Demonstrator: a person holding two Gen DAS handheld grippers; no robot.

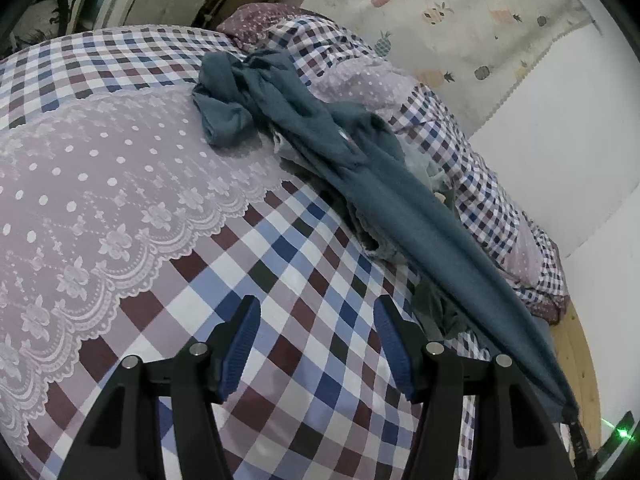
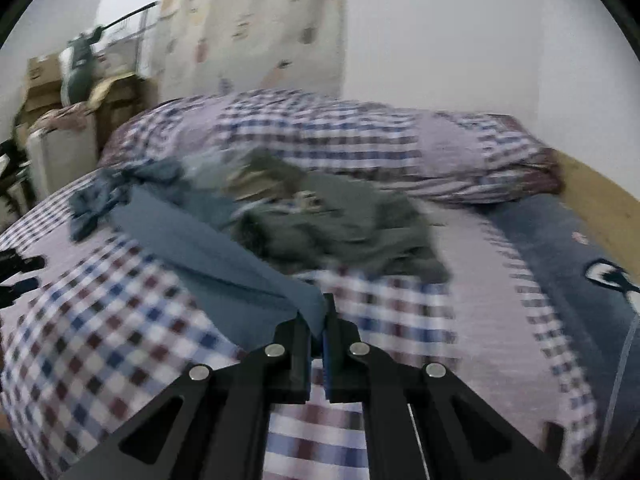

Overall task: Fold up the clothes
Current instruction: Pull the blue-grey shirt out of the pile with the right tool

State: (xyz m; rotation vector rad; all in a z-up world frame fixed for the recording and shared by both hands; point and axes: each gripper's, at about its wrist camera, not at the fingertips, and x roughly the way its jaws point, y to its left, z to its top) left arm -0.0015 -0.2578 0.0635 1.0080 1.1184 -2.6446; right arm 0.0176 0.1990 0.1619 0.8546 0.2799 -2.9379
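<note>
While its blue-padded fingers stand wide apart with nothing between them, the left gripper (image 1: 316,344) hangs low over a checked bedspread (image 1: 304,248), pointed along the bed toward the far wall. Ahead of those fingers and to their right, a blue-grey garment (image 1: 360,152) runs in a long taut fold from a crumpled bunch at the far end down past the right finger to the frame's lower right edge. Beyond the left finger lies a lilac lace-edged panel (image 1: 100,184) with white dots. The right gripper (image 2: 318,320) has its fingers pressed together on a corner of the same garment (image 2: 224,264), which stretches away ahead and to the left of them. Straight ahead of the right fingers sits a rumpled grey-green garment (image 2: 340,224), blurred in this view. Past it a checked quilt (image 2: 320,140) is heaped along a white wall (image 2: 480,40), beside a pineapple-print curtain (image 1: 460,12). Cardboard boxes (image 2: 44,76) stand at far left.
</note>
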